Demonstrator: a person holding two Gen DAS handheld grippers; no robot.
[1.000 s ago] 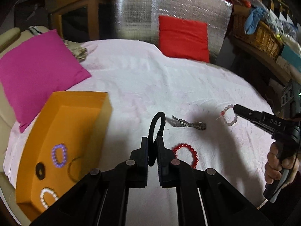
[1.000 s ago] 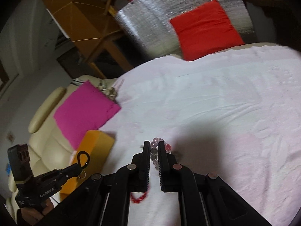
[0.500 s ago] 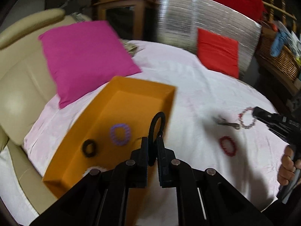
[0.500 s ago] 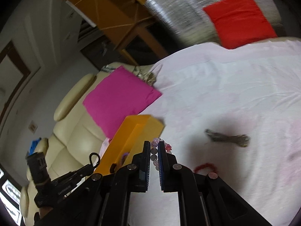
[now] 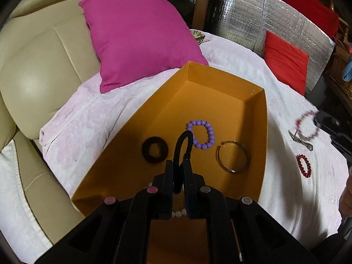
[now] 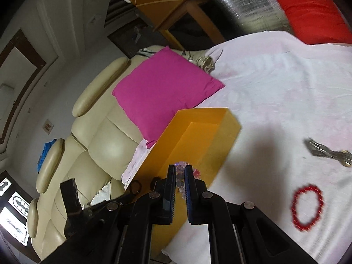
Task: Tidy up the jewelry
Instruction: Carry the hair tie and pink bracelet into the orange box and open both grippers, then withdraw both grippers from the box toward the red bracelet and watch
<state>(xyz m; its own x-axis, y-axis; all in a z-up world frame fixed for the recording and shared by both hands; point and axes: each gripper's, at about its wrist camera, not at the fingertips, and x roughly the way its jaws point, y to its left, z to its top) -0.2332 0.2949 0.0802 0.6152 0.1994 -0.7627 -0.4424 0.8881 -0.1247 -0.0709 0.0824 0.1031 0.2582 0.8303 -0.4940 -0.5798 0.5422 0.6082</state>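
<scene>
Black hair loop (image 5: pixel 180 154): pinched in left hand-held gripper (image 5: pixel 178 171), above orange box (image 5: pixel 263 145); may snag on release.
Pink bead bracelet (image 6: pixel 180 176): clamped by right hand-held gripper (image 6: pixel 180 177), beside box wall; could drop outside.
Red bracelet (image 6: pixel 308 206), metal clip (image 6: pixel 325 153): on bedsheet (image 6: pixel 275 101), uncollected.

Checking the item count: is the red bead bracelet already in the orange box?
No, the red bead bracelet lies on the white cloth outside the orange box.
</scene>
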